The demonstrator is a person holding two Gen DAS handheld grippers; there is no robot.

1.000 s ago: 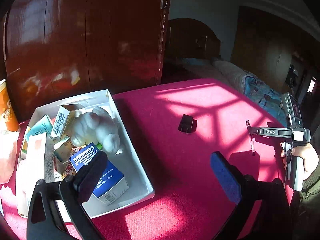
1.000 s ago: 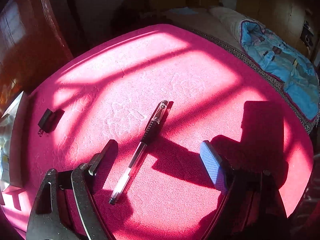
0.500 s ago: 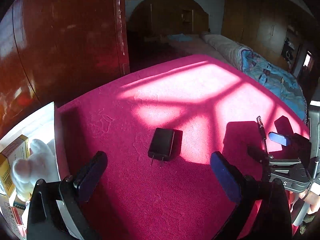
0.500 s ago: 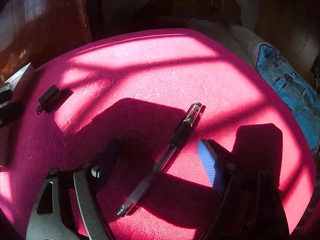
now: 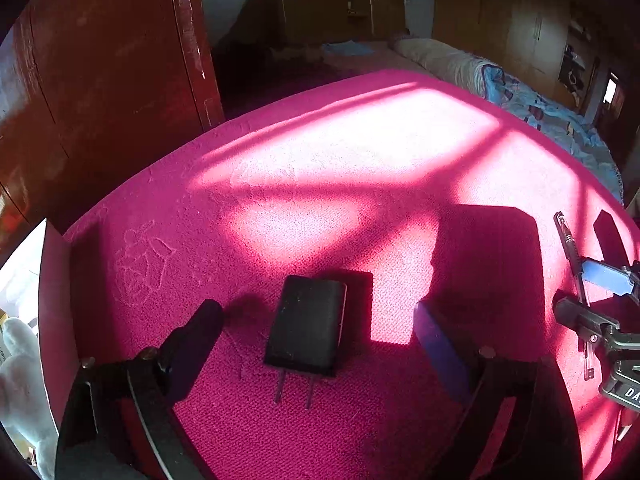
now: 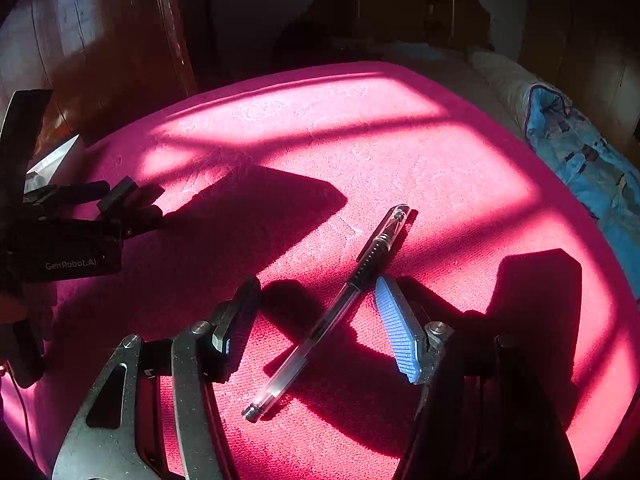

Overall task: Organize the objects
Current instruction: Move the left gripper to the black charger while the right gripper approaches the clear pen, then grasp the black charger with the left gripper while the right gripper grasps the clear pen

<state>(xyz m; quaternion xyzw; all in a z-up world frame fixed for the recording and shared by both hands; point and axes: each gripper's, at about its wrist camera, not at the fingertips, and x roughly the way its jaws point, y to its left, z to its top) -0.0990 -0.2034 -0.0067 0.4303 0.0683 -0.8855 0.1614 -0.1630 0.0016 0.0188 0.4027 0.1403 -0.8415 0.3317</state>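
Note:
A black charger plug (image 5: pixel 308 324) lies flat on the pink tablecloth (image 5: pixel 320 184), prongs toward the camera. My left gripper (image 5: pixel 316 312) straddles it, its jaws closing, with a gap on each side between pads and plug. A clear pen with a black grip (image 6: pixel 344 300) lies slantwise on the cloth. My right gripper (image 6: pixel 316 292) is over its middle with the jaws closing; the blue pad (image 6: pixel 400 332) and the dark one stand clear of the barrel. The left wrist view shows the right gripper (image 5: pixel 586 292) around the pen (image 5: pixel 570 252) at far right. The right wrist view has the left gripper (image 6: pixel 120 206) at far left.
A white box (image 5: pixel 40 264) holding a white plush toy (image 5: pixel 16 360) sits at the table's left edge. A dark red wooden cabinet (image 5: pixel 100 80) stands behind it. A bed with a blue quilt (image 5: pixel 540 112) runs past the table's far right edge.
My left gripper swung right from the box and sank over the charger, its jaws narrowing slightly. The right gripper stayed over the pen, rolled a little, and its jaws drew closer together.

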